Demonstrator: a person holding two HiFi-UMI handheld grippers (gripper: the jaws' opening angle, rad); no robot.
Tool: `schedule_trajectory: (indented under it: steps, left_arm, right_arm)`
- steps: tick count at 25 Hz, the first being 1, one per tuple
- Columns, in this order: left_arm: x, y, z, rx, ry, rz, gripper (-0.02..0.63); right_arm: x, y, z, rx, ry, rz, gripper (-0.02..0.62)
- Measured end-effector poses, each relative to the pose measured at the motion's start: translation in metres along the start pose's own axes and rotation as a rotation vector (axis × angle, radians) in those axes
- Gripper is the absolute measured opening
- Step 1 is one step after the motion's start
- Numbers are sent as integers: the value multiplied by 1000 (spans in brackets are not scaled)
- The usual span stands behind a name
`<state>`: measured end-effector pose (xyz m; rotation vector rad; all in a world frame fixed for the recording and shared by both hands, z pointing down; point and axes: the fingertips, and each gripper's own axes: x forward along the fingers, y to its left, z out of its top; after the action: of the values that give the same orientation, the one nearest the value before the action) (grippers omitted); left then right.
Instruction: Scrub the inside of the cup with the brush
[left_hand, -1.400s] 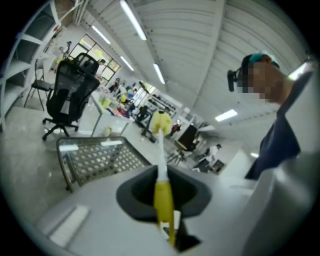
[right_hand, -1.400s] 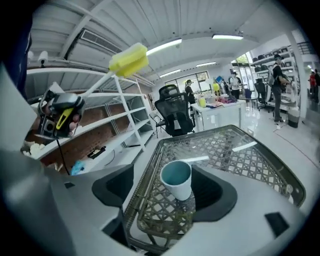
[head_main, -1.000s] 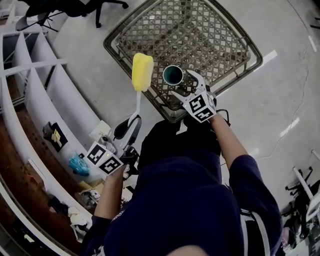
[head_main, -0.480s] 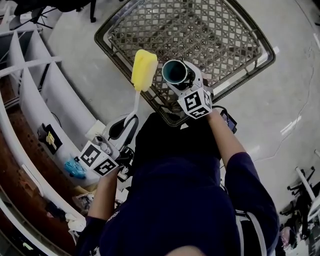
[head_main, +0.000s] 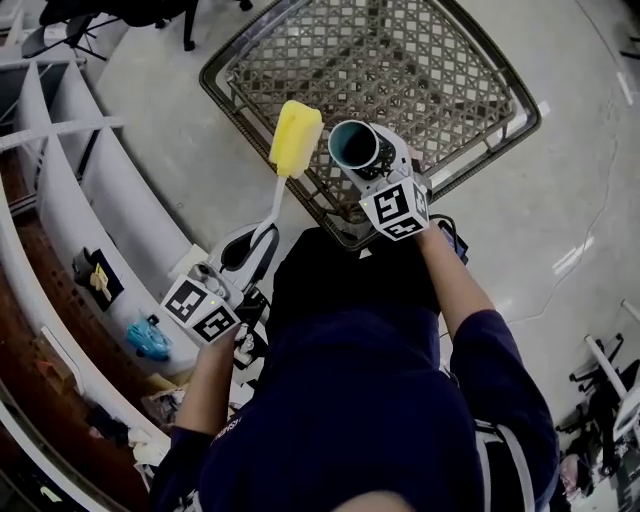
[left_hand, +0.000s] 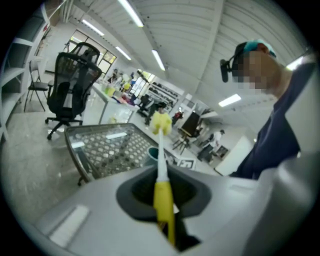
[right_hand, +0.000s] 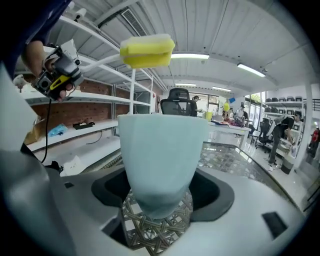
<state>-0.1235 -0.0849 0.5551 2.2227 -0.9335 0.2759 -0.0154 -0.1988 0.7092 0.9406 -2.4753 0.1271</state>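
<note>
Right gripper, clamped on the cup, has lifted it beside the brush my left gripper grips; scrubbing comes next.

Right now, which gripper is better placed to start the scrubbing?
The left gripper: its jaws hold the sponge brush, its head beside the open cup; the right gripper holds that cup.

Matt pale cup, spongy yellow brush, woven wicker table.

Navy short-sleeve top; left tool & right tool white/grey, each w/ b&w marker cube
</note>
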Motion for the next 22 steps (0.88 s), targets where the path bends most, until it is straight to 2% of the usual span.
schedule_trajectory:
  steps: [2, 4, 10, 12, 16, 22]
  left_arm:
    - [-10, -2, 10, 26, 6, 13, 29]
    - [-23, -10, 23, 91, 22, 23, 29]
    - [-53, -46, 59, 444, 156, 65, 29]
    - [-64, -54, 76, 568, 188, 95, 29]
    - [-85, -66, 107, 869, 270, 177, 29]
    - [-102, -68, 146, 1283, 398, 342, 29]
  right_arm:
    - [-15, -5, 23, 0, -11, -10, 353]
    - [-32, -8, 51, -8, -28, -20, 351]
    - [-88, -21, 128, -101, -19, -90, 351]
    - [-103, -24, 149, -167, 0, -114, 351]
    - [-125, -25, 182, -343, 64, -155, 351]
    - [-137, -31, 212, -641, 198, -219, 351]
